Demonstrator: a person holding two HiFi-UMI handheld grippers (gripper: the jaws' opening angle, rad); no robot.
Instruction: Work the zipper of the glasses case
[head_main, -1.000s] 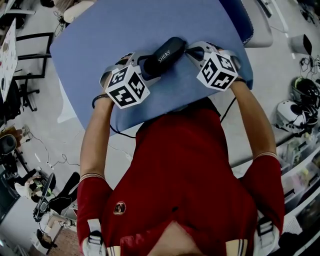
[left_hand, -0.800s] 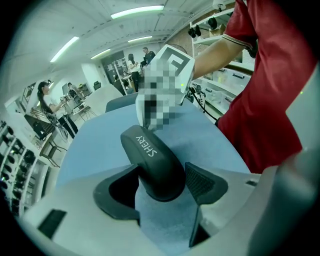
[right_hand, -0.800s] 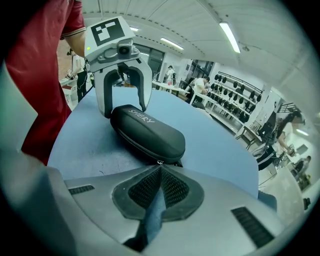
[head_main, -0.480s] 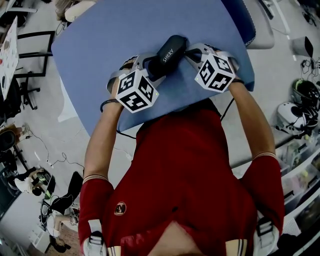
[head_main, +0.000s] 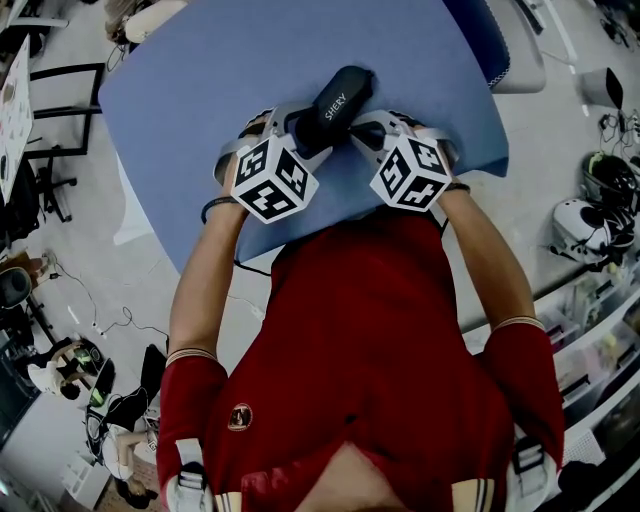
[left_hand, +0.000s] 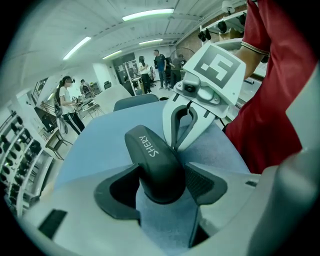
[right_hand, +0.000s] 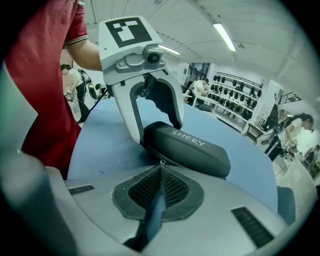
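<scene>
Head view: the near end of the case (head_main: 340, 95) is hidden by the left gripper (head_main: 303, 130). The pull (right_hand: 161, 162) at the tips of the right gripper (right_hand: 161, 168) is too small for a grip to be confirmed

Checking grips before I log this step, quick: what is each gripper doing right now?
Left gripper: jaws just closed in, clamped on the glasses case.
Right gripper: closed, pinching the zipper pull.

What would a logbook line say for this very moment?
left claw: jaws just closing onto glasses case end | right claw: shut on zipper pull | glasses case: on blue table
</scene>
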